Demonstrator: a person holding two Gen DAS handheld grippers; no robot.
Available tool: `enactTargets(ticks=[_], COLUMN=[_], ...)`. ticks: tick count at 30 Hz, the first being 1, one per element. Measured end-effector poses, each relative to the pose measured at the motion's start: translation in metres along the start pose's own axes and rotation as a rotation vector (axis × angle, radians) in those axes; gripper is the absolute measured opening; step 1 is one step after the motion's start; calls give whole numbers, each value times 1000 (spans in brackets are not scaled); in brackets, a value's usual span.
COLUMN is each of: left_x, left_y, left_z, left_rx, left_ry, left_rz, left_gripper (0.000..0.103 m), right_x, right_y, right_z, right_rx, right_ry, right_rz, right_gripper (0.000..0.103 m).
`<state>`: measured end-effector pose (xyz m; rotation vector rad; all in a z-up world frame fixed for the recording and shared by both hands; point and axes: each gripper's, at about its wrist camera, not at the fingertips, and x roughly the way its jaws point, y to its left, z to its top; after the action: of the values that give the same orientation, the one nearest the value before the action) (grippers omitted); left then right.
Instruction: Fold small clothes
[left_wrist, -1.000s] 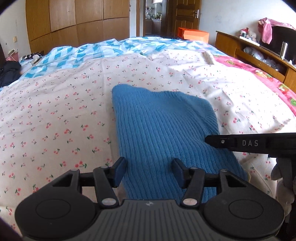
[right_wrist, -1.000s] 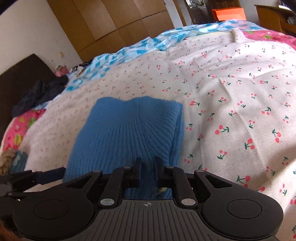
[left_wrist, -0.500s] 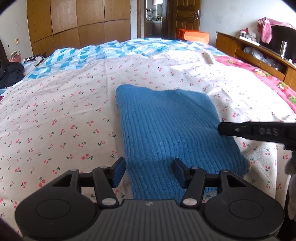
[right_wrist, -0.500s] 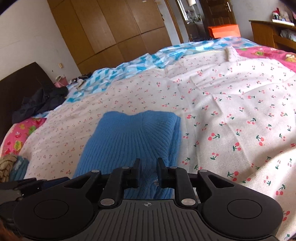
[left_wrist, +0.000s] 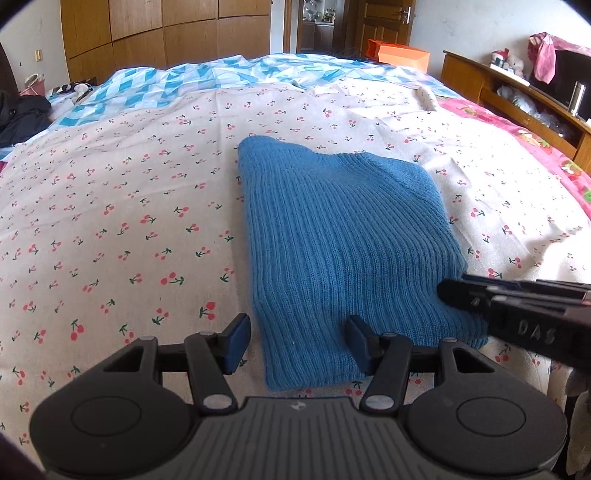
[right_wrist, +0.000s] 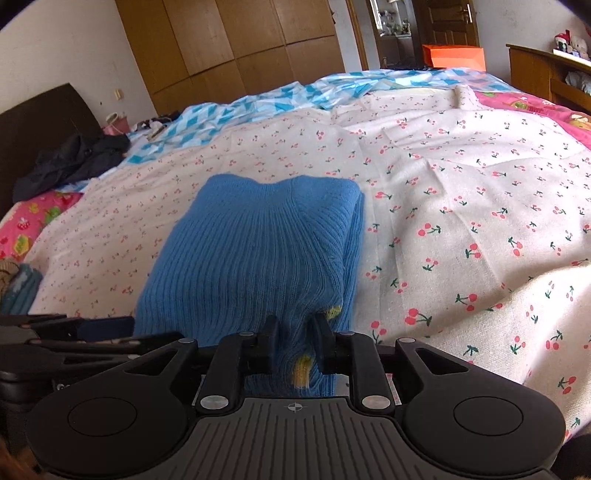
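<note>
A blue ribbed sweater (left_wrist: 340, 240) lies folded into a rectangle on the cherry-print sheet (left_wrist: 129, 221). My left gripper (left_wrist: 297, 345) is open just above the sheet, and its fingers straddle the sweater's near left corner without touching it. My right gripper (right_wrist: 295, 343) is shut on the thick near right edge of the sweater (right_wrist: 258, 251). Bunched blue knit with a yellow patch fills the narrow gap between its pads. The left wrist view shows the right gripper (left_wrist: 448, 293) coming in from the right at that edge. One blue pad (right_wrist: 107, 326) of the left gripper shows at the lower left of the right wrist view.
The bed is wide, with a blue and white quilt (left_wrist: 221, 77) at its far end and a pink sheet (left_wrist: 554, 155) along the right side. Dark clothes (left_wrist: 22, 114) lie far left. A wooden shelf (left_wrist: 517, 96), an orange box (left_wrist: 402, 55) and wardrobes stand beyond.
The right gripper's jaws stand a little wider on the sweater's edge, and that gripper has shifted slightly across the bed. The left gripper has stayed open in place.
</note>
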<state>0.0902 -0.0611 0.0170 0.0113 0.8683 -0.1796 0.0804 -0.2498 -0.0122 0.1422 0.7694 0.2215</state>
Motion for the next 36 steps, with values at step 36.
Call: enactTargets(ticks=[36], left_x=[-5], left_y=[12], left_z=[-17], left_rx=[-56], left_ry=[17], left_rz=[-10], left_gripper=[67], right_x=[3], right_y=[11], right_z=[-16], right_rx=[-43], right_ry=[-7], right_rz=[-28], right_gripper=[31])
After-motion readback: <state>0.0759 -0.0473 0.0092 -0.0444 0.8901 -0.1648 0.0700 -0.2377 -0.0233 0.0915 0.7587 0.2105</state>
